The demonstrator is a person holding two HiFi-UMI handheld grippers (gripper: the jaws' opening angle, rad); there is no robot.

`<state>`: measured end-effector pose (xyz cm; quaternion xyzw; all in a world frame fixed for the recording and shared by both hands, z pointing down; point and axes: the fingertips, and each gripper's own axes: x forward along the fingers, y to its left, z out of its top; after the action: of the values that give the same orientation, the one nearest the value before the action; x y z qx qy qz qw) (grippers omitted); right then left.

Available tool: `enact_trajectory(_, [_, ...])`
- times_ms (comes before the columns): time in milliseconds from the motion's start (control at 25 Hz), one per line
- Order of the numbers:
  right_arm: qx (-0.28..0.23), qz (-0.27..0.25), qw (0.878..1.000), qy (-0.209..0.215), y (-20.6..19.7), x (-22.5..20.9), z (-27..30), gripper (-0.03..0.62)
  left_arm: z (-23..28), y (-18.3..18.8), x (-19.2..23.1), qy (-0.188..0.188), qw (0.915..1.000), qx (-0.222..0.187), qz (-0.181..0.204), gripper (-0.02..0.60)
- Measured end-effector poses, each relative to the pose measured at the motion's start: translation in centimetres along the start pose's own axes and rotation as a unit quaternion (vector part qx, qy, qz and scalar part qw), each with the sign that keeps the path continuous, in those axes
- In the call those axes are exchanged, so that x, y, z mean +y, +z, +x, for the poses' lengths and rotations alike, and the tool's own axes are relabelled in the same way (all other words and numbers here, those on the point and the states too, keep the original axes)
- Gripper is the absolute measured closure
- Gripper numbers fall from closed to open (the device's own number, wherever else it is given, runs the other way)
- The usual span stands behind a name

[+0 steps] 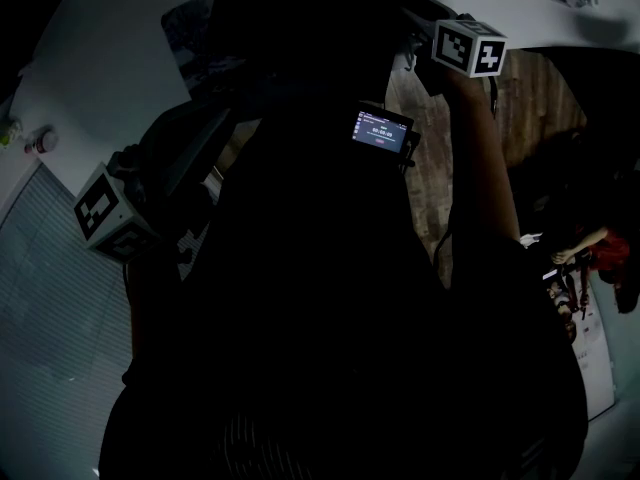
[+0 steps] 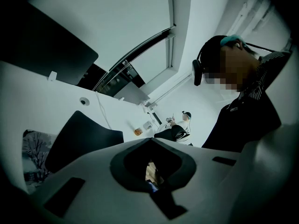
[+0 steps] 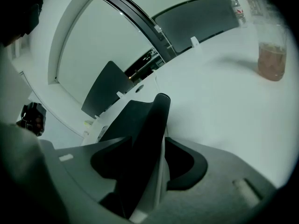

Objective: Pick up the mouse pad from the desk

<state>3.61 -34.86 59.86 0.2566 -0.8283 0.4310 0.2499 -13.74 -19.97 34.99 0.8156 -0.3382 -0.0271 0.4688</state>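
the right gripper [image 3: 148, 155] is clenched on the mouse pad [image 3: 140, 134]. the plain black sheet runs out from between its jaws and curls over at its far edge. pinching one edge seems to be what lets the limp pad fold and hang instead of lying flat. in the right gripper view it looks lifted off the white desk [image 3: 219, 101], which lies beyond it, so the pick-up looks mostly done.

a clear cup [image 3: 272, 55] of brownish drink stands well apart from the pad on the desk, far enough that a swinging pad should miss it.

the left gripper [image 2: 150, 164] has its jaws drawn together on nothing, and only a thin slit between them shows a bit of floor. it is held out to the side, probably because one grip is enough for so light a thing.

the head view is very dark. a black mass fills its middle, and i cannot tell there how much of it is pad and how much is the person's dark clothing.

as for writing, a small lit screen [image 1: 381, 128] near the right gripper shows lines of text too small to read. the marker cubes carry only black-and-white square patterns. the pad and the cup show no brand or label.
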Motion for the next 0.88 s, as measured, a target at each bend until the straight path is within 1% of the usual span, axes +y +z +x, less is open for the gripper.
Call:
enact_trajectory(160, [0.002,0.0,1.0,0.009,-0.1,0.4,1.0,0.381,-0.2,-0.4,-0.1,0.008,1.0,-0.001,-0.002,0.572])
enact_trajectory(280, [0.002,0.01,1.0,0.007,-0.9,-0.1,1.0,0.382,-0.4,-0.9,-0.5,0.014,0.9998,-0.004,-0.012,0.572])
enact_trajectory(320, [0.003,0.007,1.0,0.005,-0.9,-0.1,1.0,0.387,-0.4,-1.1,-0.5,0.014,0.9998,-0.002,-0.014,0.572])
enact_trajectory(400, [0.017,-0.025,1.0,0.0,-0.7,0.3,1.3,0.401,-0.1,-1.4,-0.7,0.011,0.9999,0.005,-0.011,0.572])
enact_trajectory(480, [0.043,-0.067,0.997,-0.007,-0.8,0.7,1.6,0.452,0.4,-1.9,-1.1,0.003,0.9999,0.007,-0.009,0.572])
enact_trajectory(520, [0.053,-0.08,0.995,-0.009,-1.0,0.9,1.7,0.475,0.6,-2.2,-1.4,-0.001,0.9999,0.008,-0.01,0.572])
enact_trajectory(600, [0.058,-0.084,0.995,0.0,-1.1,1.5,1.8,0.519,0.9,-2.7,-1.7,-0.005,0.9998,0.012,-0.013,0.572])
enact_trajectory(680, [0.043,-0.068,0.996,0.026,-0.8,2.7,2.0,0.574,1.0,-2.8,-1.7,-0.006,0.9998,0.014,-0.011,0.572])
enact_trajectory(760, [0.029,-0.055,0.997,0.045,-1.0,3.9,2.1,0.576,0.6,-2.8,-1.6,-0.004,0.9998,0.011,-0.013,0.572])
enact_trajectory(880, [0.02,-0.05,0.998,0.045,-0.8,4.6,2.0,0.576,-0.1,-2.7,-1.1,0.001,0.9999,0.003,-0.016,0.572])
